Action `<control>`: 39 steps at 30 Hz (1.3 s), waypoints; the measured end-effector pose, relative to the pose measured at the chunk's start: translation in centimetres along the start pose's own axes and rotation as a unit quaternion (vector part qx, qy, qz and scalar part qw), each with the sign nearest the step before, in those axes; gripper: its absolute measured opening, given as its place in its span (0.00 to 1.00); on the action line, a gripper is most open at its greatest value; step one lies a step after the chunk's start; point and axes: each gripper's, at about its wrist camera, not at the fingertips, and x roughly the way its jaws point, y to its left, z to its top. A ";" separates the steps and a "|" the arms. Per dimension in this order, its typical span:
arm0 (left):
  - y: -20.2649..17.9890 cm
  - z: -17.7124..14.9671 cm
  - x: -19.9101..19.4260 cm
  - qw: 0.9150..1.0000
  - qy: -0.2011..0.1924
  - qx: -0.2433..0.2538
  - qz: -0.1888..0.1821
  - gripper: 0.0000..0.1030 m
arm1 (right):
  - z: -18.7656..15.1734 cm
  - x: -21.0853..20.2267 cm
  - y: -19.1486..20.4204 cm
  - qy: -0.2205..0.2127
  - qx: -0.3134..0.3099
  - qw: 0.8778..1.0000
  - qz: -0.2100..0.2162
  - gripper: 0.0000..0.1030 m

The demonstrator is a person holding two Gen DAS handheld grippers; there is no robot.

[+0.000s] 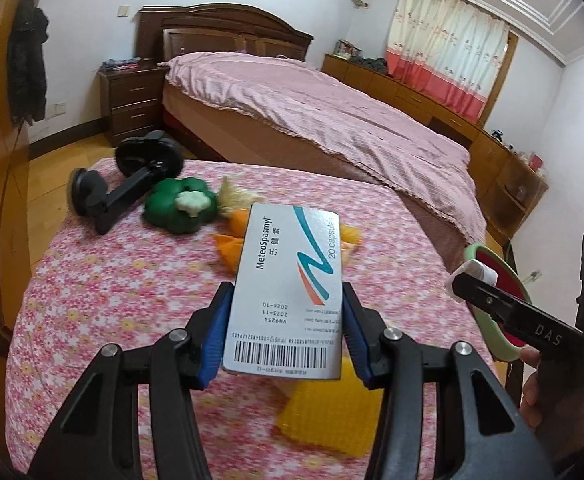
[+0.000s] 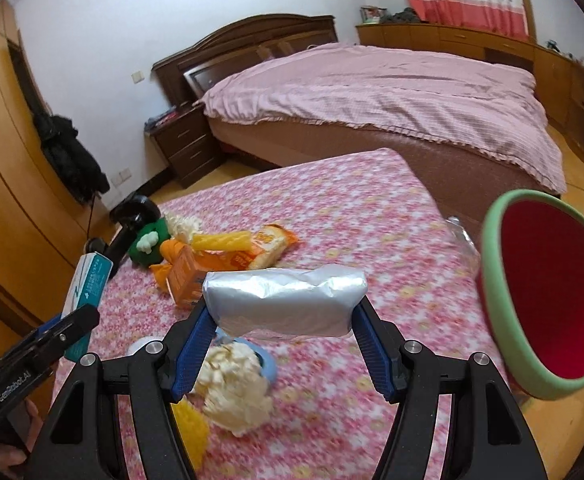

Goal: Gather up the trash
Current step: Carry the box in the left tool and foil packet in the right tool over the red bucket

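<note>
1. Left gripper (image 1: 287, 322): blue pads (image 1: 216, 332) clamped on both long edges of a white medicine box (image 1: 287, 292), barcode end nearest, box lifted above the floral table (image 1: 111, 280).
2. Right gripper (image 2: 285, 326): closed on the ends of a silver foil packet (image 2: 283, 300), held over the table.
3. Beneath the packet: pale crumpled wad (image 2: 235, 384) and yellow piece (image 2: 189, 428).
4. Farther out: orange wrappers (image 2: 231, 256), green toy (image 1: 179, 210), black stand (image 1: 127, 184).
5. Right of the table edge: red bin (image 2: 552, 292) with green rim, mouth tilted toward the camera.
6. Beyond: pink bed (image 1: 332, 120).
</note>
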 end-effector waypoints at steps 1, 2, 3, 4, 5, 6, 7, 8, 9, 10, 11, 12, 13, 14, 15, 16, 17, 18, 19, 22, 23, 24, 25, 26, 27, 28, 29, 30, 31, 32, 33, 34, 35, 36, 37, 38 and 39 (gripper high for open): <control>-0.7 0.0 0.0 1.000 0.001 0.005 -0.005 0.50 | -0.1 -0.4 -0.4 -0.002 0.002 1.000 0.000 0.67; -1.1 -0.1 0.0 1.000 0.002 0.008 -0.008 0.51 | -0.1 -1.1 -1.0 -0.007 0.006 1.000 -0.003 0.67; -1.5 -0.1 0.0 1.000 0.004 0.010 -0.011 0.51 | -0.2 -1.6 -1.5 -0.011 0.010 1.000 -0.006 0.67; -1.9 -0.1 0.1 1.000 0.006 0.011 -0.016 0.51 | -0.3 -2.0 -1.9 -0.013 0.012 1.000 -0.007 0.67; -2.4 -0.1 0.1 1.000 0.009 0.013 -0.023 0.51 | -0.3 -2.4 -2.4 -0.016 0.016 1.000 -0.009 0.67; -2.9 -0.1 0.2 0.999 0.012 0.014 -0.029 0.51 | -0.4 -3.0 -3.0 -0.019 0.022 0.999 -0.012 0.67; -3.3 -0.2 0.2 0.999 0.014 0.016 -0.034 0.50 | -0.5 -3.4 -3.5 -0.021 0.026 0.999 -0.014 0.67; -4.0 -0.2 0.3 0.999 0.016 0.020 -0.038 0.50 | -0.6 -3.7 -4.0 -0.023 0.030 0.999 -0.016 0.67; -4.5 -0.2 0.4 0.999 0.018 0.024 -0.041 0.50 | -0.7 -4.2 -4.6 -0.027 0.035 0.999 -0.019 0.67; -5.0 -0.3 0.5 0.998 0.020 0.027 -0.044 0.51 | -0.8 -4.6 -5.2 -0.030 0.039 0.999 -0.022 0.67; -5.7 -0.3 0.6 0.998 0.021 0.031 -0.049 0.51 | -0.9 -5.0 -5.8 -0.033 0.045 0.998 -0.025 0.67; -6.3 -0.3 0.7 0.998 0.022 0.034 -0.052 0.51 | -1.1 -5.4 -6.7 -0.036 0.053 0.998 -0.028 0.67; -6.7 -0.2 0.8 0.998 0.023 0.036 -0.054 0.50 | -1.1 -5.7 -7.1 -0.038 0.057 0.997 -0.030 0.67; -7.4 -0.2 0.9 0.997 0.025 0.040 -0.057 0.50 | -1.2 -5.9 -7.7 -0.040 0.062 0.997 -0.033 0.67; -7.9 -0.2 1.0 0.997 0.026 0.044 -0.059 0.50 | -1.3 -6.3 -8.5 -0.043 0.069 0.996 -0.038 0.67; -8.3 -0.2 1.2 0.997 0.027 0.048 -0.061 0.51 | -1.3 -6.6 -9.0 -0.045 0.073 0.996 -0.040 0.67; -9.0 -0.1 1.4 0.996 0.028 0.053 -0.063 0.51 | -1.4 -6.9 -9.8 -0.048 0.080 0.995 -0.043 0.67; -9.5 -0.1 1.5 0.996 0.028 0.057 -0.065 0.51 | -1.5 -7.2 -10.4 -0.050 0.085 0.994 -0.046 0.67; -10.0 -0.1 1.7 0.995 0.029 0.062 -0.066 0.51 | -1.5 -7.3 -10.8 -0.052 0.089 0.994 -0.049 0.67; -11.8 -0.1 2.5 0.993 0.034 0.076 -0.079 0.51 | -1.6 -8.0 -12.5 -0.059 0.102 0.991 -0.060 0.67; -12.1 -0.1 2.7 0.993 0.036 0.079 -0.081 0.50 | -1.7 -8.1 -13.1 -0.060 0.106 0.991 -0.064 0.67; -12.8 -0.1 3.1 0.992 0.039 0.084 -0.084 0.51 | -1.8 -8.2 -13.9 -0.060 0.112 0.990 -0.068 0.67; -13.3 -0.2 3.4 0.992 0.042 0.088 -0.086 0.51 | -1.9 -8.3 -14.5 -0.060 0.117 0.989 -0.071 0.67; -14.0 -0.2 3.8 0.991 0.046 0.093 -0.088 0.51 | -2.0 -8.3 -14.9 -0.060 0.120 0.988 -0.073 0.67; -14.6 -0.3 4.2 0.990 0.050 0.096 -0.091 0.51 | -2.2 -8.3 -15.7 -0.059 0.127 0.987 -0.076 0.67; -15.0 -0.3 4.5 0.990 0.052 0.098 -0.092 0.50 | -2.3 -8.2 -16.2 -0.058 0.132 0.987 -0.077 0.67; -15.7 -0.3 5.0 0.989 0.056 0.101 -0.094 0.50 | -2.3 -8.1 -16.7 -0.056 0.138 0.986 -0.079 0.67; -16.2 -0.3 5.4 0.988 0.059 0.104 -0.096 0.50 | -2.4 -8.0 -17.2 -0.055 0.141 0.985 -0.081 0.67; -16.6 -0.3 5.7 0.988 0.060 0.106 -0.098 0.51 | -2.5 -8.0 -17.6 -0.054 0.146 0.984 -0.082 0.67; -17.3 -0.3 6.0 0.987 0.062 0.111 -0.101 0.50 | -2.7 -8.0 -18.1 -0.053 0.150 0.984 -0.085 0.67; -17.8 -0.4 6.3 0.986 0.063 0.114 -0.103 0.50 | -2.7 -7.9 -18.6 -0.052 0.154 0.983 -0.087 0.67; -18.3 -0.5 6.5 0.985 0.064 0.118 -0.105 0.50 | -2.9 -7.9 -19.1 -0.051 0.159 0.982 -0.090 0.67; -18.9 -0.6 6.9 0.984 0.065 0.124 -0.108 0.51 | -2.9 -7.9 -19.6 -0.050 0.163 0.981 -0.093 0.67; -19.3 -0.6 7.1 0.984 0.067 0.127 -0.110 0.50 | -3.1 -7.9 -20.2 -0.049 0.167 0.980 -0.095 0.67; -19.8 -0.7 7.4 0.983 0.069 0.130 -0.112 0.50 | -3.2 -7.9 -20.7 -0.048 0.170 0.979 -0.098 0.67; -20.4 -0.7 7.8 0.982 0.072 0.134 -0.114 0.50 | -3.4 -7.9 -21.2 -0.047 0.174 0.979 -0.101 0.67; -20.9 -0.8 8.1 0.981 0.073 0.138 -0.117 0.50 | -3.5 -7.8 -21.5 -0.047 0.176 0.978 -0.102 0.67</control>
